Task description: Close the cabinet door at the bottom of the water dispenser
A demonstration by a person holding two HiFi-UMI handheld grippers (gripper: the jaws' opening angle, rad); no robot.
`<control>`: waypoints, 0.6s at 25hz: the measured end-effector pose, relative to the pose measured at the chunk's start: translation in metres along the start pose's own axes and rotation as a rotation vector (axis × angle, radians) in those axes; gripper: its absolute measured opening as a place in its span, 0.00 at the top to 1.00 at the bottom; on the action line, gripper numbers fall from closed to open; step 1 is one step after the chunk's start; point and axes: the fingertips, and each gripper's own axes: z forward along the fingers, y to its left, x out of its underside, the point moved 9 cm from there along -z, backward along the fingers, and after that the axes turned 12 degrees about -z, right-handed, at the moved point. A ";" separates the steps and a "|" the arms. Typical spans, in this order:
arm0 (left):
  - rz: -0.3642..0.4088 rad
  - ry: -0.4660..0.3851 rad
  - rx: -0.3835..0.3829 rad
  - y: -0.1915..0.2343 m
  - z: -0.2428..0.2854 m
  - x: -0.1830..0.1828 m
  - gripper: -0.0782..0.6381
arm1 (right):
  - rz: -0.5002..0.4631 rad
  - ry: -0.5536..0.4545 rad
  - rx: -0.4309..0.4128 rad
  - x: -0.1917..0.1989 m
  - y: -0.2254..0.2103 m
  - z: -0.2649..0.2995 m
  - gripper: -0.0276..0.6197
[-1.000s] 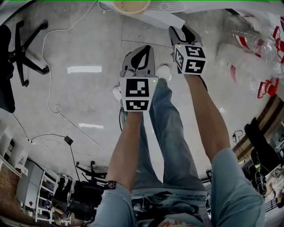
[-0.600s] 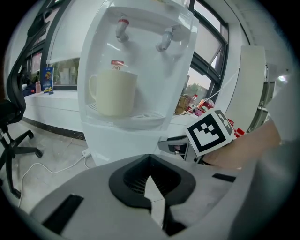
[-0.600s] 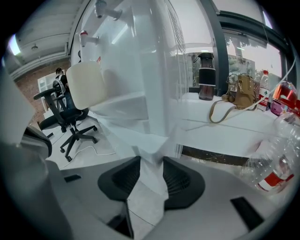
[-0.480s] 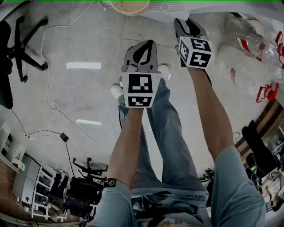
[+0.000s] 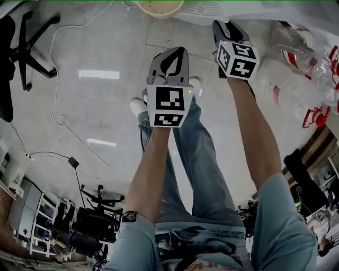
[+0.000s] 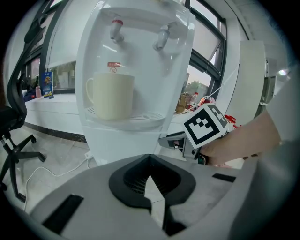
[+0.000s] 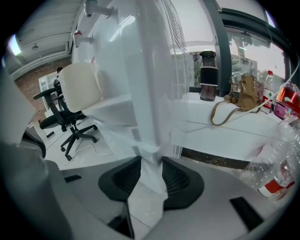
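The white water dispenser [image 6: 136, 70] stands ahead with a cream mug [image 6: 110, 95] on its drip tray; only its base [image 5: 201, 8] shows at the top of the head view. My left gripper [image 5: 168, 63] hangs in front of it, jaws shut with nothing between them [image 6: 150, 157]. My right gripper [image 5: 228, 33] is further forward and to the right. Its jaws [image 7: 151, 176] are closing on the white edge of the cabinet door [image 7: 151, 140], which fills the gap between the pads. The door's face is not visible.
The person's legs [image 5: 201, 169] stand below the grippers. An office chair [image 5: 26, 47] and a floor cable [image 5: 63, 122] are at the left. Plastic bottles [image 5: 302, 58] lie at the right. A thermos [image 7: 208, 75] and a brown bag [image 7: 243, 93] sit on the sill.
My right gripper has shifted a little up and to the right in the head view, closer to the dispenser. The left gripper has hardly moved.
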 end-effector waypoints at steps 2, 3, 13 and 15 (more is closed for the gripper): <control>0.008 0.004 -0.007 0.000 -0.002 0.001 0.86 | -0.005 0.003 0.004 -0.002 -0.002 0.001 0.72; 0.010 0.006 -0.010 0.000 -0.003 0.001 0.86 | -0.007 0.004 0.008 -0.003 -0.003 0.002 0.72; 0.008 0.000 -0.019 -0.003 -0.010 -0.009 0.86 | -0.031 0.020 -0.002 -0.007 -0.004 -0.004 0.76; 0.010 -0.005 -0.018 -0.004 -0.012 -0.012 0.86 | -0.026 0.017 -0.007 -0.007 -0.002 -0.011 0.77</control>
